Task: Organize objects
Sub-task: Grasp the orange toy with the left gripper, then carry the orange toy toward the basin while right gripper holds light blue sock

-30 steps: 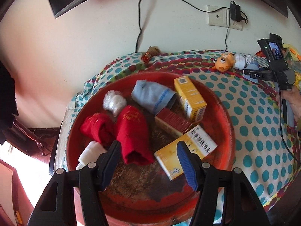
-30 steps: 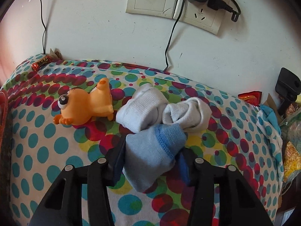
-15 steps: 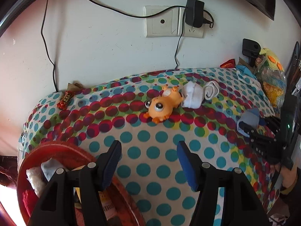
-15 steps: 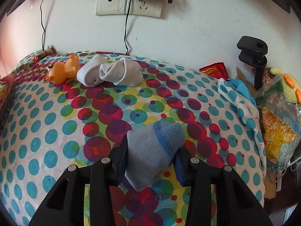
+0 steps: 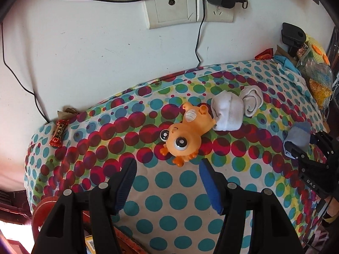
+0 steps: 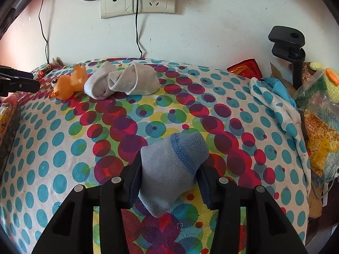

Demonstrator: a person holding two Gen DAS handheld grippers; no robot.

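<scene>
My R gripper (image 6: 169,182) clamps rolled pale-blue sock (image 6: 172,169); L gripper (image 5: 167,182) spread, empty. Left: orange plastic frog toy (image 5: 184,137), two rolled grey-white socks (image 5: 235,110). Roughly midway, I reckon.

Dotted tablecloth (image 5: 165,190) — toy (image 5: 186,136), socks (image 5: 235,110)

**Two wrist views facing the wall**

Both fisheye cameras look forward over the polka-dot cloth (image 5: 165,182) toward the wall sockets (image 6: 137,2). The left sits close behind the orange toy (image 5: 184,135); the right looks from farther back. Both share toy, rolled socks (image 6: 122,80) and sockets.
</scene>
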